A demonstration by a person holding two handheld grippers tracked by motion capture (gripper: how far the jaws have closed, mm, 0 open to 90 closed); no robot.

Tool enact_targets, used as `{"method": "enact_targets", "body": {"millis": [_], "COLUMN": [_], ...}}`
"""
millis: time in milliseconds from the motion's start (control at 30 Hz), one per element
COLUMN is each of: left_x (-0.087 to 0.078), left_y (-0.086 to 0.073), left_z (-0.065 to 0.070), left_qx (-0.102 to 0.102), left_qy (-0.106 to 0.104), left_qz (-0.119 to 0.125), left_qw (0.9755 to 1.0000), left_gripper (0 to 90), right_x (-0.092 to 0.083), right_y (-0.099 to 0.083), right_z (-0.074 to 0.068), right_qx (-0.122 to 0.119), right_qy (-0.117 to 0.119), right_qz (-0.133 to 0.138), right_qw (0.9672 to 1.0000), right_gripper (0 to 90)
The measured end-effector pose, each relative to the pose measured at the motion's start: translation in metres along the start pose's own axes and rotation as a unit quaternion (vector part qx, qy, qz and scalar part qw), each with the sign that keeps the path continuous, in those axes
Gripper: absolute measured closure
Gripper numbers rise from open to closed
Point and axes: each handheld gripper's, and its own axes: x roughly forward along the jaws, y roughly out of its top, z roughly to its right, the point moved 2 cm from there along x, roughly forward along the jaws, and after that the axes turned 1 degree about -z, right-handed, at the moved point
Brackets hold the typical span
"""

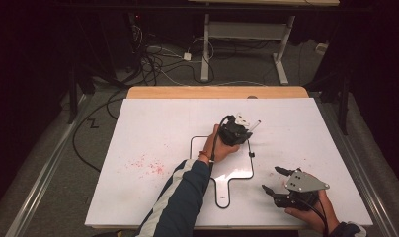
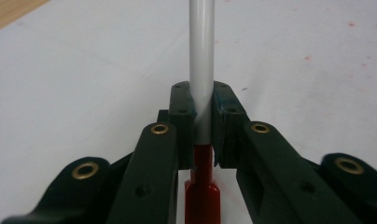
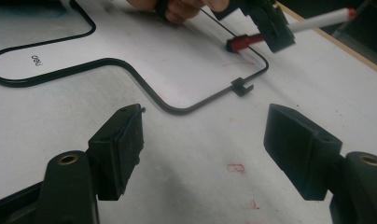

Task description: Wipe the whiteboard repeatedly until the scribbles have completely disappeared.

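A marker with a white barrel point(image 2: 201, 56) and a red cap point(image 2: 203, 186) is clamped between the pads of my left gripper point(image 2: 203, 100). In the high view the left gripper point(image 1: 239, 129) hovers at the far right corner of a small black-framed whiteboard point(image 1: 232, 165) with a handle, and the marker point(image 1: 254, 125) sticks out to the right. My right gripper point(image 1: 272, 179) rests open near the table's front right, nothing between its pads point(image 3: 210, 140). In the right gripper view, the held marker point(image 3: 317, 19) sits above the board's frame point(image 3: 130, 70).
The white table top point(image 1: 163, 128) carries scattered red marks point(image 1: 148, 165) at the left. A small black clip point(image 3: 241, 86) sits on the board's frame. Cables point(image 1: 153, 64) and a desk's legs point(image 1: 205, 54) stand on the floor beyond the far edge.
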Motion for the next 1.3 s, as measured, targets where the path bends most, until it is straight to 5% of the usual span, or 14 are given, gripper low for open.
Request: {"method": "enact_targets", "body": {"millis": [400, 767, 967, 1300], "left_x": [-0.044, -0.088, -0.102, -0.116], "left_y": [-0.036, -0.037, -0.040, -0.051], "left_z": [-0.032, -0.018, -0.008, 0.010], "left_qx": [-0.024, 0.001, 0.003, 0.011], "left_qy": [0.036, 0.042, 0.028, 0.024], "left_qz": [0.011, 0.076, 0.101, 0.114], "left_qw": [0.9990, 0.9963, 0.9945, 0.9931], "left_gripper": [78.5, 78.3, 78.3, 78.3], "right_x": [0.003, 0.008, 0.011, 0.022], "right_y": [0.001, 0.012, 0.023, 0.048], "right_z": [0.000, 0.020, 0.032, 0.039], "right_qx": [-0.003, 0.034, 0.060, 0.082], "right_qy": [-0.002, -0.024, -0.033, 0.001], "right_qz": [-0.004, 0.024, 0.042, 0.083], "right_qw": [1.0000, 0.9988, 0.9968, 0.9932], "right_gripper": [29.3, 30.9, 33.0, 30.8]}}
